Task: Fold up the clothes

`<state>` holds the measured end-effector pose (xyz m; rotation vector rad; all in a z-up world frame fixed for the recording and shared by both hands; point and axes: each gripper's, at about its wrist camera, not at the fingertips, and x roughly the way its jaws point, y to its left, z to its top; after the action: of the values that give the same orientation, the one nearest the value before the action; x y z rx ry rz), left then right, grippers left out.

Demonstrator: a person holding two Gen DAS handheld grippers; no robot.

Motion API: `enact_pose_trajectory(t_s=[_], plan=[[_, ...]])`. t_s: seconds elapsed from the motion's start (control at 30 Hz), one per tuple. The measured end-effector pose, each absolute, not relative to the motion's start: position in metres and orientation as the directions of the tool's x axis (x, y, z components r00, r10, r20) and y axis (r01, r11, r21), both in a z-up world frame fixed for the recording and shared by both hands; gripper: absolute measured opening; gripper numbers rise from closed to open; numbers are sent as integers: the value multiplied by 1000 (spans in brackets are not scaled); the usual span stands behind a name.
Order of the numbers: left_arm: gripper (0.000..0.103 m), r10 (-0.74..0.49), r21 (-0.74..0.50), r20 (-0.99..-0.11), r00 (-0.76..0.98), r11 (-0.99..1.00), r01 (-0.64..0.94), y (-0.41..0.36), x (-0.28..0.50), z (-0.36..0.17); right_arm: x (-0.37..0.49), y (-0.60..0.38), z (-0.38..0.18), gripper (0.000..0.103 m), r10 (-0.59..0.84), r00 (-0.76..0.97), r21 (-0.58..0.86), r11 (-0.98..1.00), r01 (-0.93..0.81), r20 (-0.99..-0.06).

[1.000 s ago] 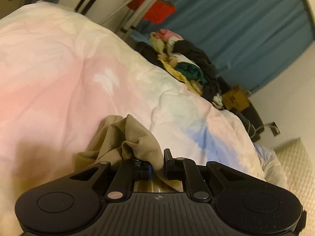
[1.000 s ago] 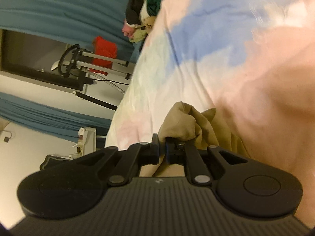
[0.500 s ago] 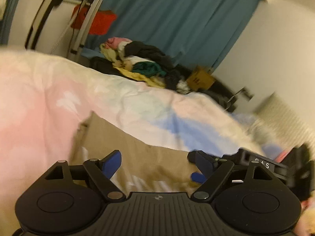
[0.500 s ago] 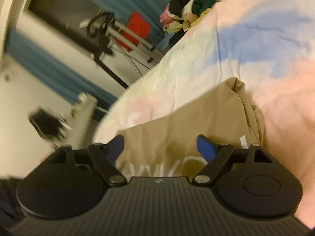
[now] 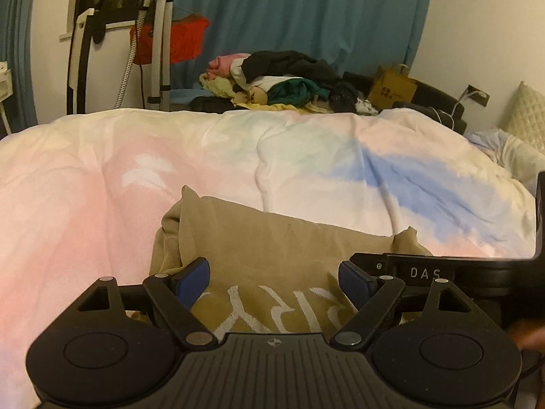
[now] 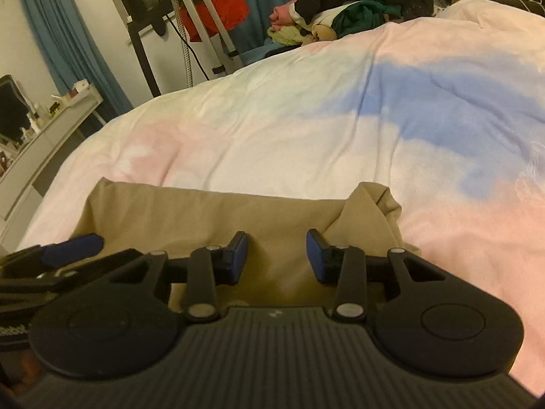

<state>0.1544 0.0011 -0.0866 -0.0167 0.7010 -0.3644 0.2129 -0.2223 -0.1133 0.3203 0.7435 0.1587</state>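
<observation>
- At the left of the left-wrist view, a garment-steamer stand (image 5: 156,34) rises before the teal curtain (image 5: 306,10); your work lies lower centre.
- Your left gripper (image 5: 274,277) hovers with its blue pads spread wide, grasping nothing, over the tan sweatshirt (image 5: 272,238).
- The sweatshirt lies flattened on the pastel duvet (image 5: 306,156) at the frame's lower middle, white lettering facing up, one corner bunched at its left edge.
- At the lower right of that view, the other tool's black body edges in beside the cloth.
- In the right-wrist view, your right gripper (image 6: 276,255) is likewise released, pads apart above the sweatshirt's plain panel, a rumpled peak to its right.
- The knit looks soft, light and floppy; it will likely sag and drag on the duvet, so pinch a doubled edge or corner, not the flat middle.
- An unsorted clothes pile (image 5: 282,81) waits at the top centre.
</observation>
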Motion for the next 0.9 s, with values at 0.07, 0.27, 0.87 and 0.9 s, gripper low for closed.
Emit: enact_pose_trajectory(t_s=[0.07,0.27,0.87,0.9], plan=[[84,-325,-127,-627,708,939,319,-1,150,-84,210,-221,-111,40,253,731,330,943,-40,-633],[84,-303,-82,-624,720,942,325,-2,122,-63,182,-221,-92,41,271,743,322,944,-79,-612],[84,-299,-142,-610,734,952,270,1,63,-47,107,-262,-82,44,333,767,543,839,24,-549],[84,-304,-158,-604,736,952,264,4,59,-44,101,-267,-80,45,347,771,581,813,37,-534]])
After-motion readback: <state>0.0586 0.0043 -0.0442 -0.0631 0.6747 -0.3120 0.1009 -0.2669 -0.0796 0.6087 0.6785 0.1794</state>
